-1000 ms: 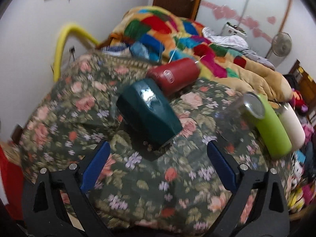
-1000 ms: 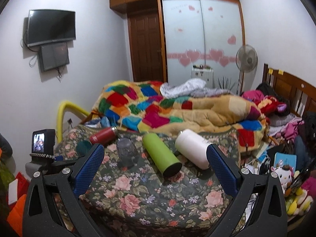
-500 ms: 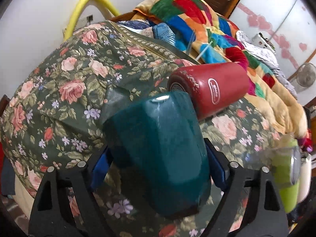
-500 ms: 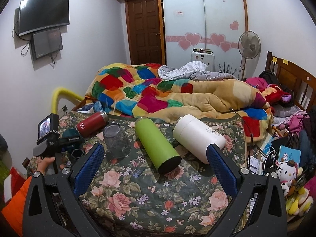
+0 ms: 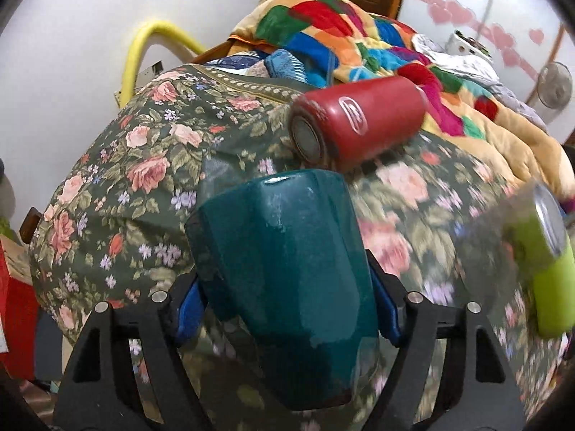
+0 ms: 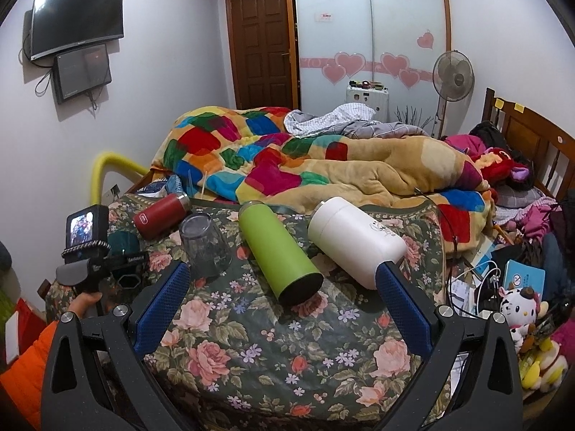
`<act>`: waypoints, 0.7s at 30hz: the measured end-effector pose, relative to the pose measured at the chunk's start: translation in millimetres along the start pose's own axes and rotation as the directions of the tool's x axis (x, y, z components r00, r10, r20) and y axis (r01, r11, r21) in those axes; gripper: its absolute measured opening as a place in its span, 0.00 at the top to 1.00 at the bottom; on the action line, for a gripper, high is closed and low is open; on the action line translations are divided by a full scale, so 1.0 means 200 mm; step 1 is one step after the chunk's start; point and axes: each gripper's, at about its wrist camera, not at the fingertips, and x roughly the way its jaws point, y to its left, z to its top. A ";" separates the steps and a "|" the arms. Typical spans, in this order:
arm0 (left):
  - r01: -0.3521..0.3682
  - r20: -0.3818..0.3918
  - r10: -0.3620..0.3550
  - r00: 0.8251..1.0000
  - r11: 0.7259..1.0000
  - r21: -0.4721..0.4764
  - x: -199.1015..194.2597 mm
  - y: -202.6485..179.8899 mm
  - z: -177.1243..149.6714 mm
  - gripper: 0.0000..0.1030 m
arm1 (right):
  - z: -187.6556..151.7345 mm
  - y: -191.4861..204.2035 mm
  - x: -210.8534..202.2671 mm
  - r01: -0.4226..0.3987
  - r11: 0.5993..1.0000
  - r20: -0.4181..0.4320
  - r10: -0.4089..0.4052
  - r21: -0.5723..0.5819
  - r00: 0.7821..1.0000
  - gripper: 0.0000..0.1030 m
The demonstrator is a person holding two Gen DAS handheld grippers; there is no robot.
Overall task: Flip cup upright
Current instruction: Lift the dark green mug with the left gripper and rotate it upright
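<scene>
- My left gripper is clamped on the teal cup; its blue pads press the cup's two sides near the wide end.
- The cup lies tilted between my fingers, its closed base pointing away from me over the floral cloth; I cannot tell whether it touches the cloth.
- Seen from my right side, my left hand grips that tool's handle low at the left edge, with a small lit screen on top and white lettering too small to read.
- My right gripper hangs above the near edge of the cloth, fingers spread wide with nothing between them.
- Just beyond the cup lies the red flask on its side, bearing a white oval logo I cannot read.
- An upside-down clear glass, a green bottle and a white bottle lie ahead; the white one shows a faint drawing.
</scene>
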 end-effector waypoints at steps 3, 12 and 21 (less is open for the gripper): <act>0.017 0.018 -0.018 1.000 0.999 0.032 -0.09 -0.02 -0.05 0.26 | 0.00 0.00 -0.02 0.006 1.000 0.005 -0.006 0.000 1.000 0.00; 0.110 0.095 -0.133 0.987 0.970 0.215 -0.45 -0.24 -0.17 0.26 | -0.03 -0.03 -0.09 0.013 1.000 0.025 -0.013 0.021 1.000 0.00; 0.262 0.041 -0.295 0.955 0.898 0.354 -0.58 -0.60 -0.29 0.26 | -0.06 -0.06 -0.14 0.015 1.000 0.035 -0.016 0.023 0.999 0.00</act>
